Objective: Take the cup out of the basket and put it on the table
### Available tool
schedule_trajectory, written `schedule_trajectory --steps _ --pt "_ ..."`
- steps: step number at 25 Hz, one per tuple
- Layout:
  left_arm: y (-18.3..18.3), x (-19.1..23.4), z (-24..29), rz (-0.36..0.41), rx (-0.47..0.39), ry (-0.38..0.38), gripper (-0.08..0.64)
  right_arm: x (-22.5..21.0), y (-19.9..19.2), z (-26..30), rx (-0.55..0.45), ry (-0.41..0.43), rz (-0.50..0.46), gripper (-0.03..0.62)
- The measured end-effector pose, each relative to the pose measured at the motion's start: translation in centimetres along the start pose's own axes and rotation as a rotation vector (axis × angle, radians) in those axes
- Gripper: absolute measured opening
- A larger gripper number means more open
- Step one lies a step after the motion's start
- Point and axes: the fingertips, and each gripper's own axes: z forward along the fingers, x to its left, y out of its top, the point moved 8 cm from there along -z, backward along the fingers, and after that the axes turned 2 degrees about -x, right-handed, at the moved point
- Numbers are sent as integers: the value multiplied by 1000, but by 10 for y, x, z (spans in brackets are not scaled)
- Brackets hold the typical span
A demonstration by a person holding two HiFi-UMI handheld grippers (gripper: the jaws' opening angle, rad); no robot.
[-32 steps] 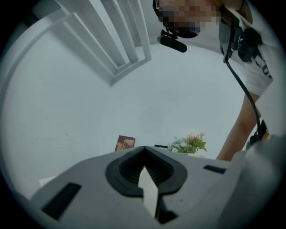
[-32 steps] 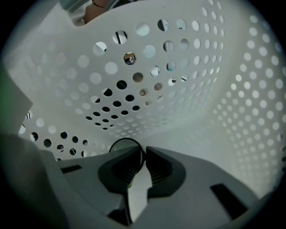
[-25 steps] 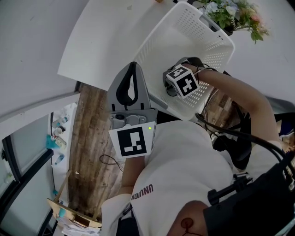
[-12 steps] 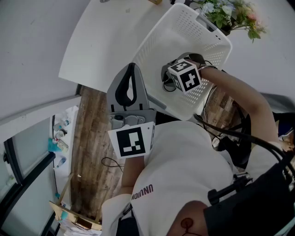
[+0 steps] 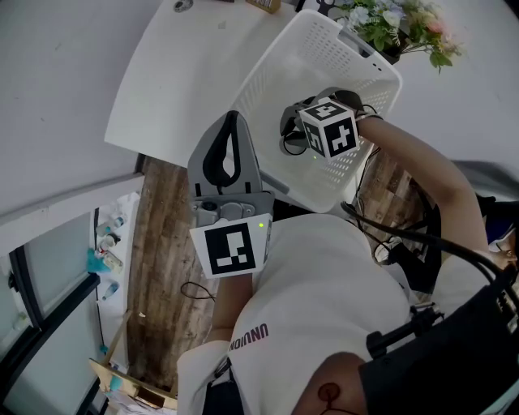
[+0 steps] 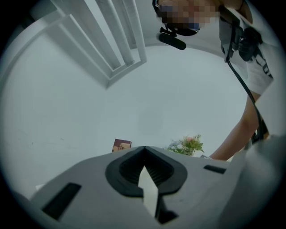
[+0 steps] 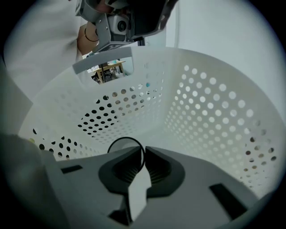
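The white perforated basket (image 5: 285, 71) lies tilted on the white table (image 5: 174, 77). My right gripper (image 7: 144, 154) reaches into the basket (image 7: 201, 103); its jaws pinch the dark thin rim of a clear cup (image 7: 124, 144), most of which is hidden behind them. In the head view only the right gripper's marker cube (image 5: 330, 127) and dark body show, and the cup is not clear. My left gripper (image 5: 233, 117) is held near my chest beside the basket's near edge. It points upward, shut and empty, as the left gripper view (image 6: 144, 150) shows.
A bunch of flowers (image 5: 405, 24) stands behind the basket at the table's far side, with a small brown box (image 6: 121, 145) to its left. Black cables hang by my right arm. Wooden floor and a window lie below left.
My right gripper has shifted a little up and farther into the basket. The left gripper has stayed in place.
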Motion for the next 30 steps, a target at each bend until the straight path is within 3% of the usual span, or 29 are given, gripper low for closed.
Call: schedule_trajectory --steps 17,30 --pt "7 -10 6 22 -27 -28 12 -14 4 -59 -101 -272 44 41" --pt "11 -18 7 36 -40 -32 12 -16 11 -118 -223 -545 101 41"
